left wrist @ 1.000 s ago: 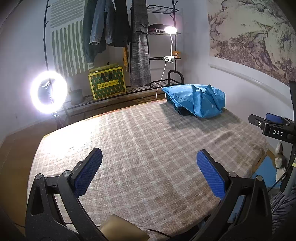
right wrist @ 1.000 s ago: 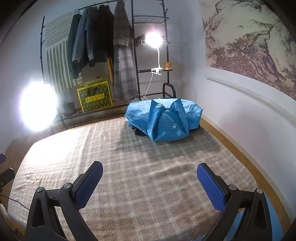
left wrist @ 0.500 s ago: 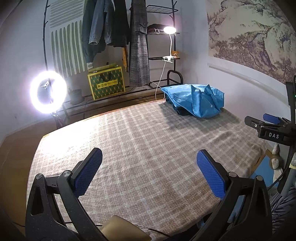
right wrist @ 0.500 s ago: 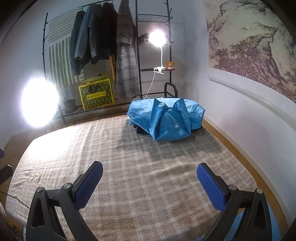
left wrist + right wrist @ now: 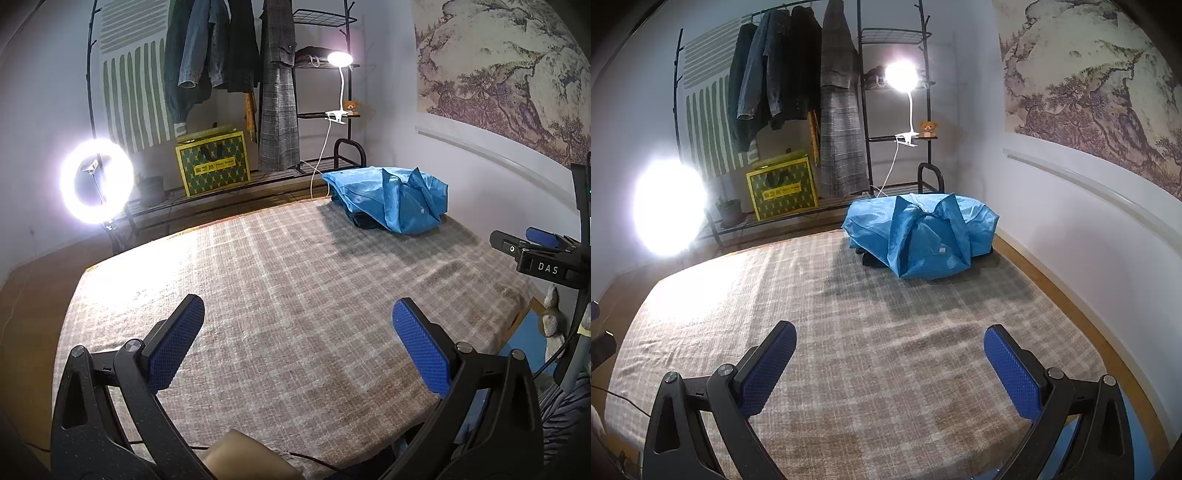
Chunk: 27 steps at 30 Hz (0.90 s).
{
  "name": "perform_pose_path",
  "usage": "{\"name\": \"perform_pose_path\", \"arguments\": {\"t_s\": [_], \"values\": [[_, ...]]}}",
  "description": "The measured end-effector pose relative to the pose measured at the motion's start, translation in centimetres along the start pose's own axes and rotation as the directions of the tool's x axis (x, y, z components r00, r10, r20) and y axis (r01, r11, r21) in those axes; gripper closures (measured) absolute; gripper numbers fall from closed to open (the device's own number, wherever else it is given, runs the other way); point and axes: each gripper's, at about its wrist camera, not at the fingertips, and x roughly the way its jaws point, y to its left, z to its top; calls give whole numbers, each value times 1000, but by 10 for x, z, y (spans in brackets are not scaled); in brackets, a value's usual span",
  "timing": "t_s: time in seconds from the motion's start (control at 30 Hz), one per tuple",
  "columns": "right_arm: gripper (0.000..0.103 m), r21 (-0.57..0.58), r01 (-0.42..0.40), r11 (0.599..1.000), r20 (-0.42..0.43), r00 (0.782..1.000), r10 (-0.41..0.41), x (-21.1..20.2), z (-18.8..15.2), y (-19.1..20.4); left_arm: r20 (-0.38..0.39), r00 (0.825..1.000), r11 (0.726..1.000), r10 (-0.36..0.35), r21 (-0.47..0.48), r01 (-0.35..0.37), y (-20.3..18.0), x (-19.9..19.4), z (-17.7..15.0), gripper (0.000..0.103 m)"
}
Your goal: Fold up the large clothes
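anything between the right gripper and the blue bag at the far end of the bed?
Nothing visible. The right gripper is open over bare checked bedspread, and only that cloth lies between it and the blue bag at the far edge. The left gripper, also open, is off to the side.

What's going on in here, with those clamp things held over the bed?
A person is holding two grippers above a bed covered by a plaid blanket. Both the left gripper and the right gripper are open and hold nothing. A blue bag, with dark clothing showing beneath it, sits at the far corner. No garment is spread out, so folding has not begun.
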Motion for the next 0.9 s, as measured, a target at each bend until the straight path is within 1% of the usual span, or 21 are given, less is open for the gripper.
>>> {"name": "perform_pose_path", "arguments": {"t_s": [0.9], "values": [[0, 25, -7, 1000, -15, 1000, 7, 3, -2, -4, 0, 1000, 1000, -3, 1, 3, 2, -1, 1, 0]]}}
